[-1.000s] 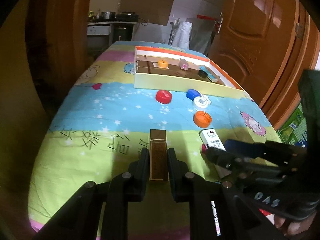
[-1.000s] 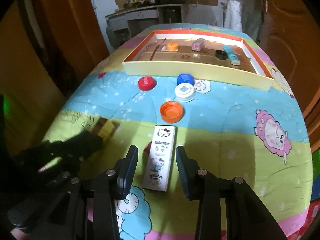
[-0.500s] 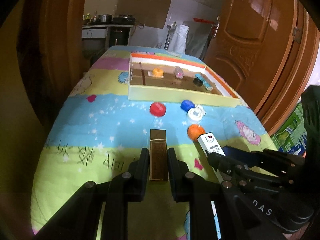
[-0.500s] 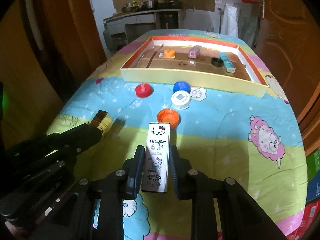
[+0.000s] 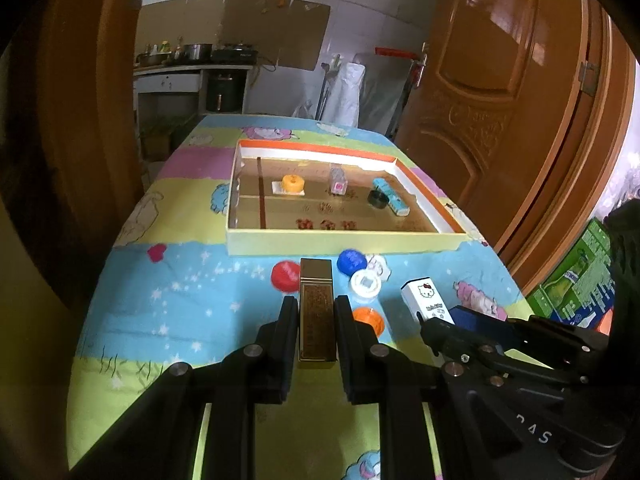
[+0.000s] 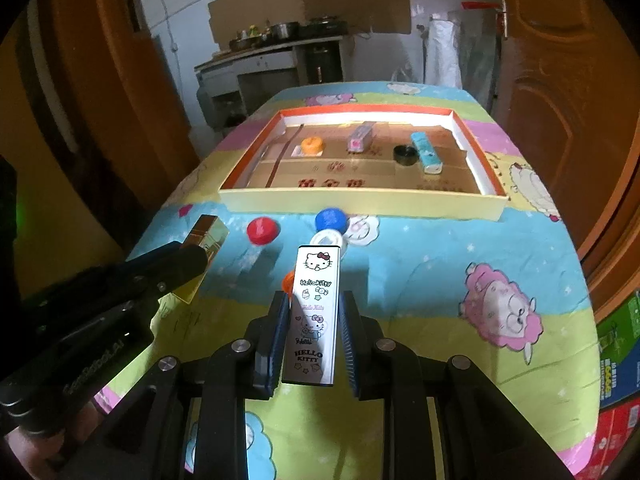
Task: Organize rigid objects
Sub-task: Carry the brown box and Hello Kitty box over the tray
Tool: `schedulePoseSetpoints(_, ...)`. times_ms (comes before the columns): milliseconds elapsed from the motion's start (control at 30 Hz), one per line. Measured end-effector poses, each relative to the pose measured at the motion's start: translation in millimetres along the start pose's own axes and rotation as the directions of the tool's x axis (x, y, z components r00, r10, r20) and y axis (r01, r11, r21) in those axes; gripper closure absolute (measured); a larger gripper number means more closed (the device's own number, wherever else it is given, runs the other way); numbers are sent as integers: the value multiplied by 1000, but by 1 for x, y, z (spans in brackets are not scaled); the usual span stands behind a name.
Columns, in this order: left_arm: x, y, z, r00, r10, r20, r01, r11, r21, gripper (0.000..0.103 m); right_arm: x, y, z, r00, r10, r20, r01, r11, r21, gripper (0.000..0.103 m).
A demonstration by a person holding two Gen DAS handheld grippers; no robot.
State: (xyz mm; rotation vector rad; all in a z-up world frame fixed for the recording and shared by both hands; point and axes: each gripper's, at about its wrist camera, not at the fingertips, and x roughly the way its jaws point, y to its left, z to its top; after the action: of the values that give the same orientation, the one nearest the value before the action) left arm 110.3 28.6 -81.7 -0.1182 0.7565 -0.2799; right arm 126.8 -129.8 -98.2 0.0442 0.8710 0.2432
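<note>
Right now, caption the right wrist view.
Right claw holds a white cartoon box above bottle caps, facing the tray.

Ahead of my claws a white-tiled wall [image 5: 360, 20] backs a kitchen counter [image 5: 192, 70]. A brown wooden door [image 5: 500, 92] stands to their right.

Gold box [image 5: 316, 312]; white cartoon-cat box [image 6: 314, 312]; striped pastel tablecloth [image 6: 420, 264].

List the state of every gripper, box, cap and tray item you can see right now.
left gripper: shut on gold box, lifted off the cloth.
right gripper: shut on Hello Kitty box, lifted.
red cap: loose on the cloth.
blue cap: loose on the cloth.
white cap: on the cloth beside the blue cap.
orange cap: on the cloth, open side up.
tray: open, holding several small items.
</note>
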Motion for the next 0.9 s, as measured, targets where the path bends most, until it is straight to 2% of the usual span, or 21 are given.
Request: schedulePoseSetpoints(900, 49, -13, 76, 999, 27, 23, -27, 999, 34, 84, 5, -47, 72, 993, -88, 82, 88, 996, 5, 77)
